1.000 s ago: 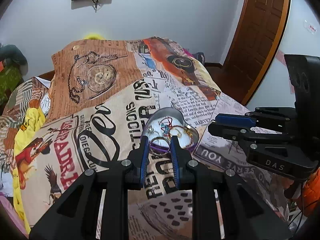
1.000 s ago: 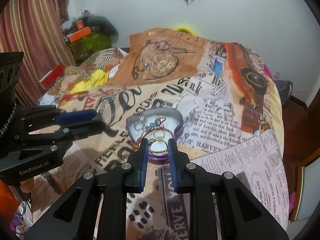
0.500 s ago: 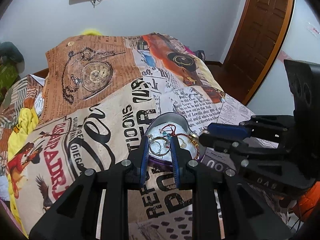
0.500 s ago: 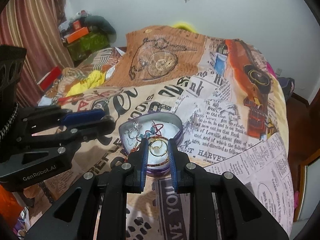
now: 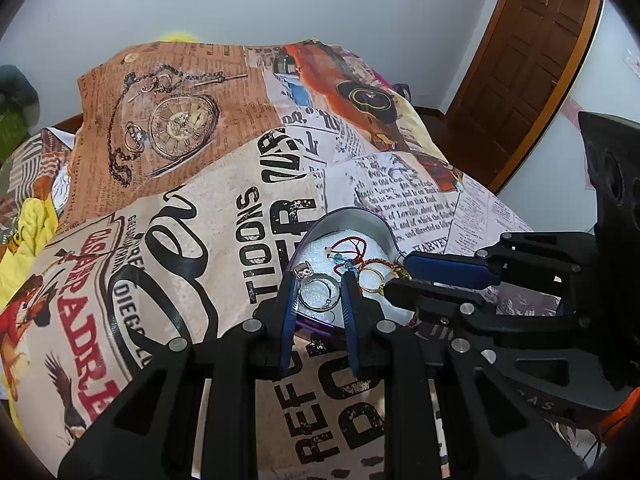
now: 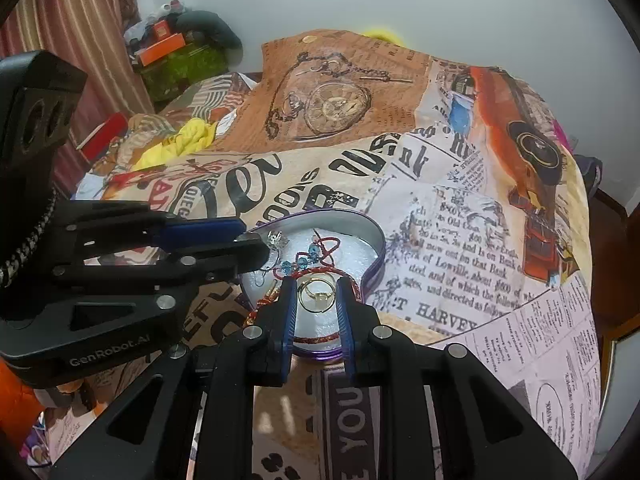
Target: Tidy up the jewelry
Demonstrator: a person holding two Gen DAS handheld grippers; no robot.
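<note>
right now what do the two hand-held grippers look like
Both are matte black plastic frames with triangular cutouts and silver pivot pins. Each finger has a blue pad. The left hand-held gripper has white "GenRobot.AI" lettering on its side; the right hand-held gripper has raised lettering, partly hidden.

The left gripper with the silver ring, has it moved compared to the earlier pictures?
Yes. The left gripper, shut on the silver ring, has come down toward the heart-shaped tin on the printed bedcover; the tin now looks nearer.
</note>
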